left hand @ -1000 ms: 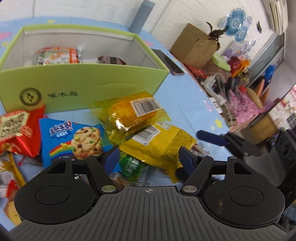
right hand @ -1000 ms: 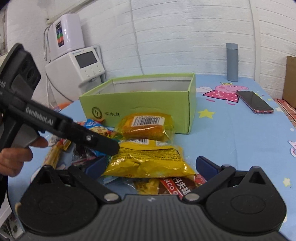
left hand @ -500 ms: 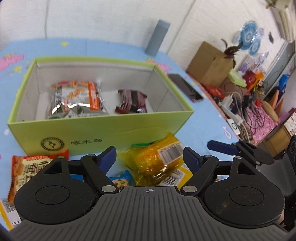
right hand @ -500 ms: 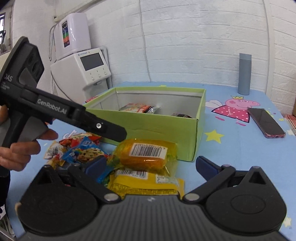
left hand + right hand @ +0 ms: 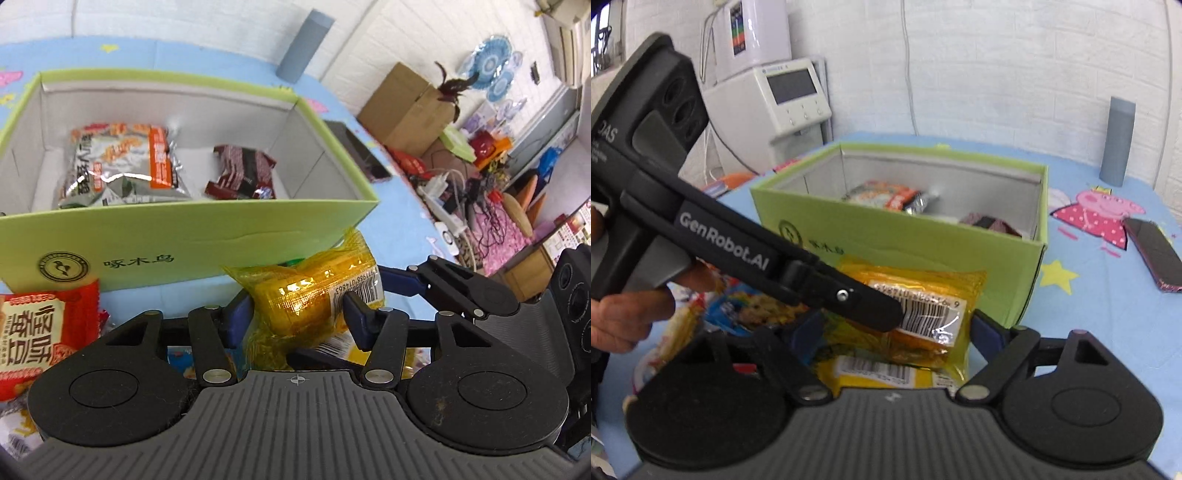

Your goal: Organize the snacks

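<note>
My left gripper (image 5: 297, 312) is shut on an orange snack pack with a barcode (image 5: 314, 291), held just in front of the green box (image 5: 184, 236). The same pack shows in the right wrist view (image 5: 923, 306), with the left gripper's finger across it. The box holds a silver-and-orange packet (image 5: 118, 162) and a dark red packet (image 5: 240, 177). My right gripper (image 5: 897, 332) is open, its fingers on either side of the pack without pinching it. A yellow packet (image 5: 879, 373) lies underneath.
A red snack packet (image 5: 40, 328) and a blue cookie packet (image 5: 753, 310) lie left of the pack on the blue table. A phone (image 5: 1156, 251) and a grey bottle (image 5: 1117, 140) are right of the box. A white machine (image 5: 768, 107) stands back left.
My left gripper has closed on the orange pack and lifted it in front of the box. My right gripper has moved closer, around the pack.
</note>
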A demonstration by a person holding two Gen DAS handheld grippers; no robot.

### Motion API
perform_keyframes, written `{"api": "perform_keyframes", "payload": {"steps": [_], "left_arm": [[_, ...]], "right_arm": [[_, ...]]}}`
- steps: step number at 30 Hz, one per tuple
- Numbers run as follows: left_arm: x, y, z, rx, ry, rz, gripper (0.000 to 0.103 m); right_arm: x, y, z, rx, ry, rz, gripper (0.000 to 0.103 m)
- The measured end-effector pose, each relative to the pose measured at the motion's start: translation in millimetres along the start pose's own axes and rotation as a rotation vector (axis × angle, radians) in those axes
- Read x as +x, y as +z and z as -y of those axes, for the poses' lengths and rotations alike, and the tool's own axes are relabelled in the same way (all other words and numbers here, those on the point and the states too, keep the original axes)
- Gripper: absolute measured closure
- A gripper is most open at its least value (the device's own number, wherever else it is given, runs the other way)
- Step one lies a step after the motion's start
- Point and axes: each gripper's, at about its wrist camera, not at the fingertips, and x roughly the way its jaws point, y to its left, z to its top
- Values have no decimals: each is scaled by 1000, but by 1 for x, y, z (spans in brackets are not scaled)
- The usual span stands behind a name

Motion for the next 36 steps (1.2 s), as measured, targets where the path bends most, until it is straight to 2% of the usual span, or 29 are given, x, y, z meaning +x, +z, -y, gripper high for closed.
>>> {"api": "perform_keyframes", "payload": {"steps": [5,9,13,16,18,21,25,32,36], "left_arm": [[-27,7,16,33,-5,65,64],[-34,45,23,66,31,134,63],[-19,87,9,61,68,149,62],[-2,105,-7,44,110,146,53],[0,108,-16,32,143,150,39],[-10,95,-19,45,138,178,31],[-26,64,-14,61,111,171,30],[-32,-12,12,43,1,60,28],[-21,-37,22,-5,-40,-3,28]], "right_arm": [[-20,13,-14,-22,-24,67,9],[-11,47,-11,-71,-69,107,9],[20,82,8,-59,-72,106,9],[46,95,22,-33,-61,80,10],[51,96,30,-1,-39,74,10],[34,87,32,8,-37,104,10],[-2,57,29,9,-47,108,10],[-40,-25,29,144,-21,10,10],[-38,-46,33,215,-1,-4,10]]}}
